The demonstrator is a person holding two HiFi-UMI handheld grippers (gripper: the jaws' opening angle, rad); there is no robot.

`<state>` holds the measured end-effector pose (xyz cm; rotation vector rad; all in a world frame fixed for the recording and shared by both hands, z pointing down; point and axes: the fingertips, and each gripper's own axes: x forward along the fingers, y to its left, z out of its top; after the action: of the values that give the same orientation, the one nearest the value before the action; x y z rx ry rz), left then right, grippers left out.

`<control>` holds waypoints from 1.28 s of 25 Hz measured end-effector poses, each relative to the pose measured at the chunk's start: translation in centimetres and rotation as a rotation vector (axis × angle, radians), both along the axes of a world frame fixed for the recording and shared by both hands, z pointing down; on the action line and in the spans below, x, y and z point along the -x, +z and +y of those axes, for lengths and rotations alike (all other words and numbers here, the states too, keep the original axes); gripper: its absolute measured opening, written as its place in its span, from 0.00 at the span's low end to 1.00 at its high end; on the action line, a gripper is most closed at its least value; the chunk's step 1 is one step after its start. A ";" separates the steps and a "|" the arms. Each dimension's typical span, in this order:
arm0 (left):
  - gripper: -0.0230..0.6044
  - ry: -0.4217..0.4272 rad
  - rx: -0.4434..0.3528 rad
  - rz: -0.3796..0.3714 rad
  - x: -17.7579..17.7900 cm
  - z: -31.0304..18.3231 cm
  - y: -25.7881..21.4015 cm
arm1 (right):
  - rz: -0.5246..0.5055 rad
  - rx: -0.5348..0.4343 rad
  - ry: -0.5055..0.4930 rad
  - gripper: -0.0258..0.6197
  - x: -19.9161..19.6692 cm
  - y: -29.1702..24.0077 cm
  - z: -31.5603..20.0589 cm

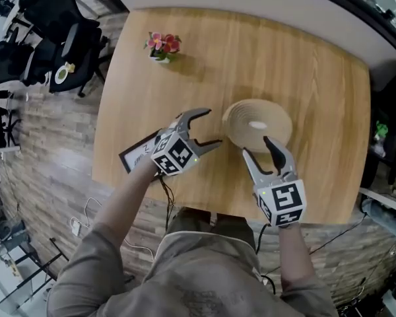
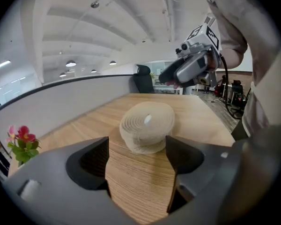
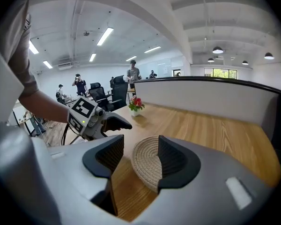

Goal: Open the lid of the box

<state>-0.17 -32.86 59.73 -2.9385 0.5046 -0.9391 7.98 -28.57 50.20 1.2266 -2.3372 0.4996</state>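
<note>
A round woven box (image 1: 241, 119) with a ridged lid and a pale knob (image 1: 257, 125) stands on the wooden table (image 1: 317, 91). My left gripper (image 1: 213, 127) is just left of the box, open, with nothing between its jaws. In the left gripper view the box (image 2: 147, 128) sits a short way ahead of the left gripper (image 2: 136, 149). My right gripper (image 1: 256, 146) is at the box's near edge, open. In the right gripper view the box (image 3: 145, 165) shows in the gap of the right gripper (image 3: 140, 156), and its right jaw covers part of the box.
A small pot of pink flowers (image 1: 162, 46) stands at the table's far left. A dark-framed card (image 1: 137, 153) lies under my left forearm near the front edge. Black office chairs (image 1: 59, 32) stand on the floor to the left. People stand far off (image 3: 132, 71).
</note>
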 end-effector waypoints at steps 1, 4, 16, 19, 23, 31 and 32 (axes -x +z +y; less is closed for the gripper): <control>0.64 0.013 0.012 -0.005 -0.1 -0.3 1.1 | -0.003 0.006 0.009 0.37 0.1 0.8 -0.2; 0.67 0.075 0.029 -0.033 -0.8 -0.9 4.1 | -0.008 0.026 0.033 0.37 0.3 3.1 -0.7; 0.62 0.244 0.058 0.012 -4.6 -1.3 7.2 | 0.004 0.111 0.047 0.37 0.2 8.6 -2.1; 0.60 0.239 0.074 0.026 -4.7 -1.3 7.3 | 0.029 0.112 0.007 0.37 1.0 8.4 -2.4; 0.59 0.236 0.088 0.036 -4.7 -1.2 7.3 | 0.086 0.120 -0.065 0.37 3.3 8.5 -3.3; 0.59 0.234 0.081 0.037 -4.9 -1.1 7.1 | 0.230 0.142 -0.020 0.37 5.5 10.8 -5.6; 0.59 0.234 0.081 0.037 -4.9 -1.1 7.1 | 0.268 0.147 -0.016 0.37 5.6 11.4 -5.7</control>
<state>4.71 -33.97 66.81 -3.0040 0.1208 -0.8989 2.39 -34.25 61.59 1.1306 -2.0468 0.4624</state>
